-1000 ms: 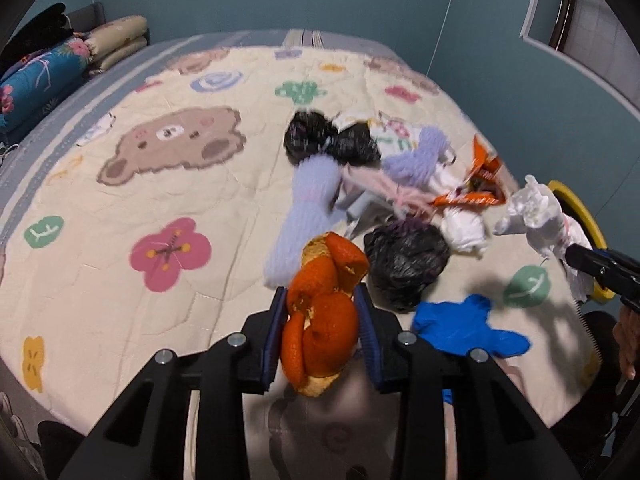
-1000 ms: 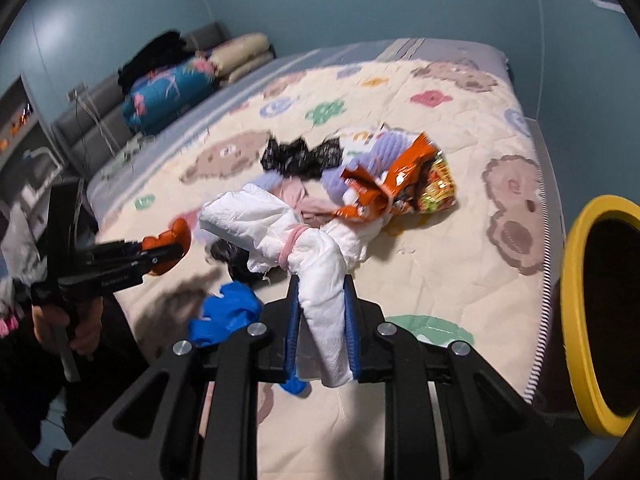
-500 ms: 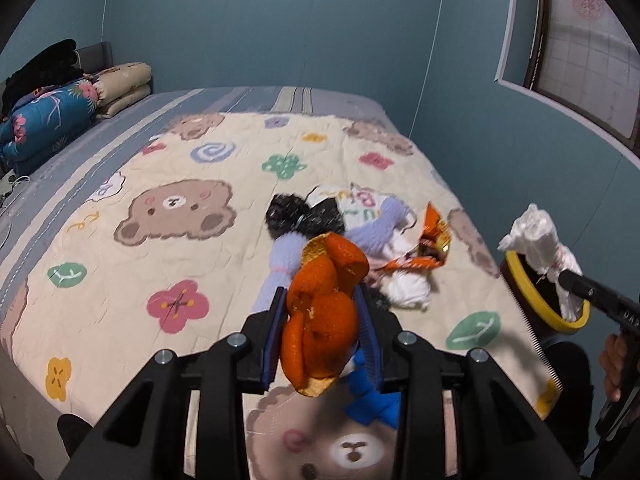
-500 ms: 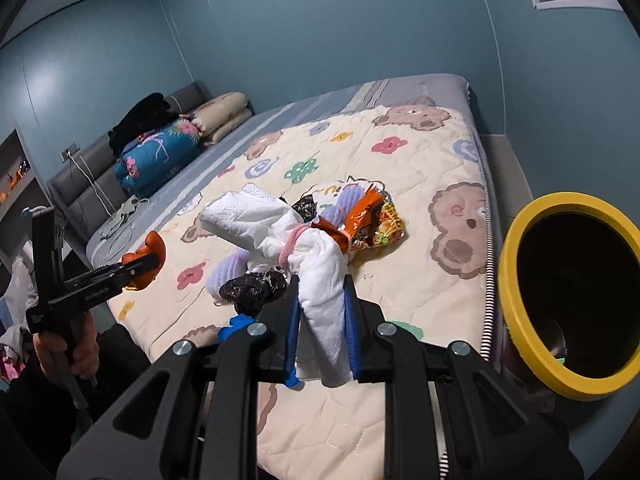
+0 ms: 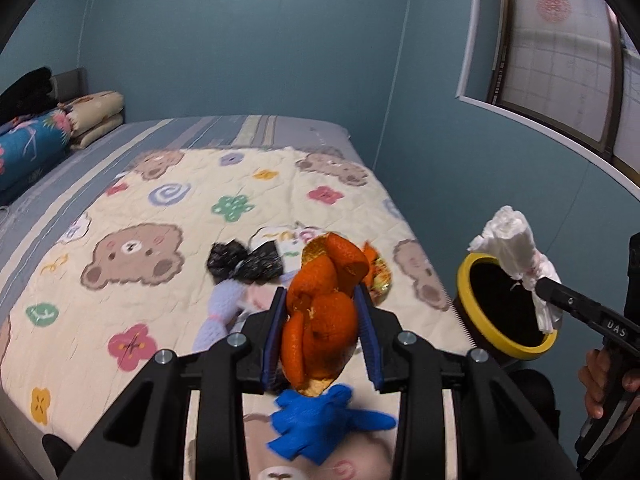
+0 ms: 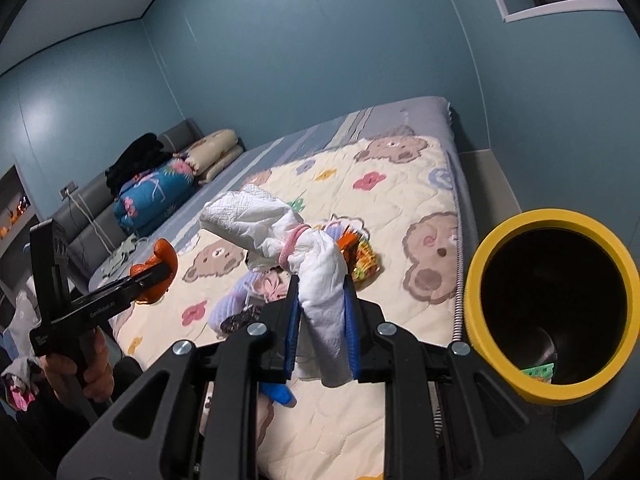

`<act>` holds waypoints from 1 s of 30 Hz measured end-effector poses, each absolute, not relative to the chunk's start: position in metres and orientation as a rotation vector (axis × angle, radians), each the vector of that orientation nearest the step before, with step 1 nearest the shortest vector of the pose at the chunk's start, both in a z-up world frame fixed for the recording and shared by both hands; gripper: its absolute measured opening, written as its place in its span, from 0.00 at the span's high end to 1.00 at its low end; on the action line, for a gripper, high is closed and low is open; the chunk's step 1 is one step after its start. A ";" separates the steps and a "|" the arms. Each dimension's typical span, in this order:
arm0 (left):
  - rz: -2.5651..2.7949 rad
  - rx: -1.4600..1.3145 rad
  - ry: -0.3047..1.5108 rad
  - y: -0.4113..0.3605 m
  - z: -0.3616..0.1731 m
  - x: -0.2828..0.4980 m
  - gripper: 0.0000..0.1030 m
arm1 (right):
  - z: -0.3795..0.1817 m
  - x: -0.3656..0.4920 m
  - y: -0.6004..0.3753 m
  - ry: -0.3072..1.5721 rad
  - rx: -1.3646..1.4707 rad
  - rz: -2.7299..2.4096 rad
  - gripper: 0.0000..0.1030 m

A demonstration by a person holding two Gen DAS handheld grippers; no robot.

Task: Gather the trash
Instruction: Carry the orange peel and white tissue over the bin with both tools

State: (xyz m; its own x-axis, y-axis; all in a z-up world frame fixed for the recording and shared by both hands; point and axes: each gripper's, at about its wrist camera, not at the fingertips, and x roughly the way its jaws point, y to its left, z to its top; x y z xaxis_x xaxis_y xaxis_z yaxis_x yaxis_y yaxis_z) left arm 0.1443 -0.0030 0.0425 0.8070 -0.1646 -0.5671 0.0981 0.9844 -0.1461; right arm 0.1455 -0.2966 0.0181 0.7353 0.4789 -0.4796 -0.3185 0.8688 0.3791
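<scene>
Right gripper (image 6: 322, 320), jaws closed on crumpled white tissue bundle (image 6: 304, 264), near yellow-rimmed black bin (image 6: 550, 312): carry above opening, then release. Left gripper (image 5: 322, 334) clamps orange peel (image 5: 320, 312) above bed (image 5: 132, 216); bring next.

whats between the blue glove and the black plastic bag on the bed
In the left wrist view, the left tool clamping the orange peel hangs in that line, above the quilt. Beside it, a lavender cloth lies between blue glove and black plastic bag.
</scene>
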 end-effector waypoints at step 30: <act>-0.423 -0.034 0.541 -0.176 0.088 0.206 0.69 | 0.051 0.157 -0.428 0.491 0.353 0.147 0.81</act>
State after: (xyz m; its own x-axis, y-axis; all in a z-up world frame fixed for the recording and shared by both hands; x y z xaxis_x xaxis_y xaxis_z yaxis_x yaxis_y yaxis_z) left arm 0.2057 -0.1760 0.0876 0.7735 -0.3994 -0.4921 0.3818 0.9134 -0.1412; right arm 0.1565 -0.4276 0.0505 0.8727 0.2216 -0.4352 -0.0537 0.9293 0.3654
